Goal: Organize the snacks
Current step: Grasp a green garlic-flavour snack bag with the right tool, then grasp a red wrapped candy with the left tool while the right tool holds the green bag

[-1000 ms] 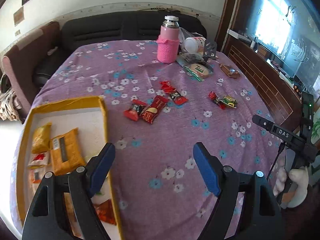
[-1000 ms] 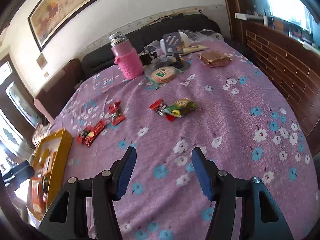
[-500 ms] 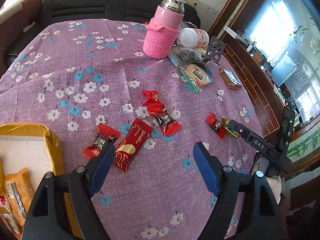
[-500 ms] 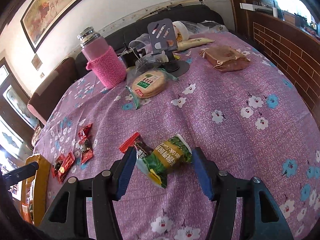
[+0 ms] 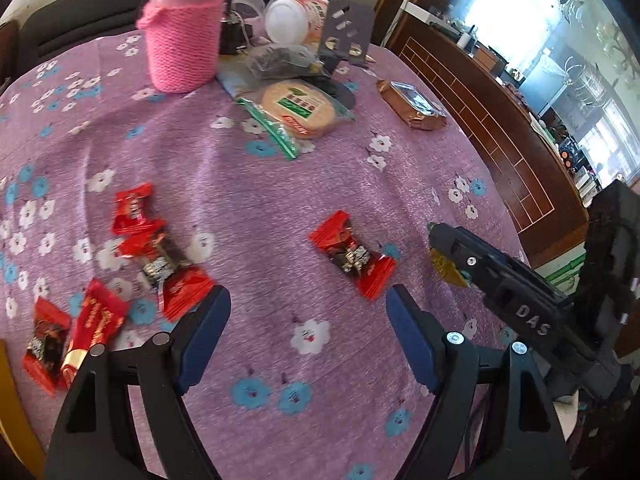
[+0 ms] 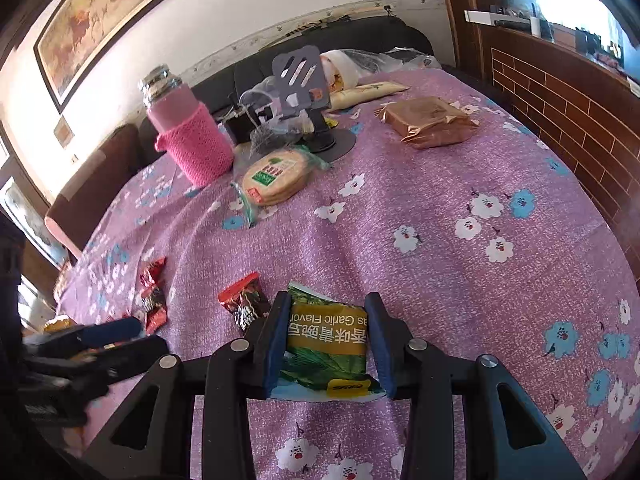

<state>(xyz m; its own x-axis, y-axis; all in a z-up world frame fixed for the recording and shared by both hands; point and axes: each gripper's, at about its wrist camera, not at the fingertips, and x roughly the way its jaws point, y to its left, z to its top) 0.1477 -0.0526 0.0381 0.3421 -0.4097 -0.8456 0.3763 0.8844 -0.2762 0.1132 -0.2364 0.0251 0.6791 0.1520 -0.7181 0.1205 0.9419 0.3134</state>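
My right gripper [image 6: 328, 300] is low over the purple flowered tablecloth [image 6: 440, 200]. Its jaws are closing on a green garlic-flavour snack packet [image 6: 326, 336], and both blue pads touch the packet's sides. A red candy [image 6: 244, 300] lies just left of it. My left gripper [image 5: 308, 308] hangs open above the cloth with nothing between its fingers. A red-and-black candy [image 5: 352, 254] lies just beyond its tips. Several more red candies [image 5: 160, 260] lie to the left, and two [image 5: 96, 320] sit near the yellow box edge [image 5: 8, 400].
At the back of the table stand a pink knit-sleeved bottle [image 5: 182, 40], a white jar [image 5: 286, 20] and a grey phone stand [image 5: 348, 32]. A bagged round cracker [image 5: 300, 108] and a brown packet [image 5: 412, 108] lie nearby. A brick-patterned wall runs along the right.
My left gripper swung away from the yellow box, rightward and lower, toward the loose red candies. My right gripper advanced to the green packet and its jaws narrowed around it.
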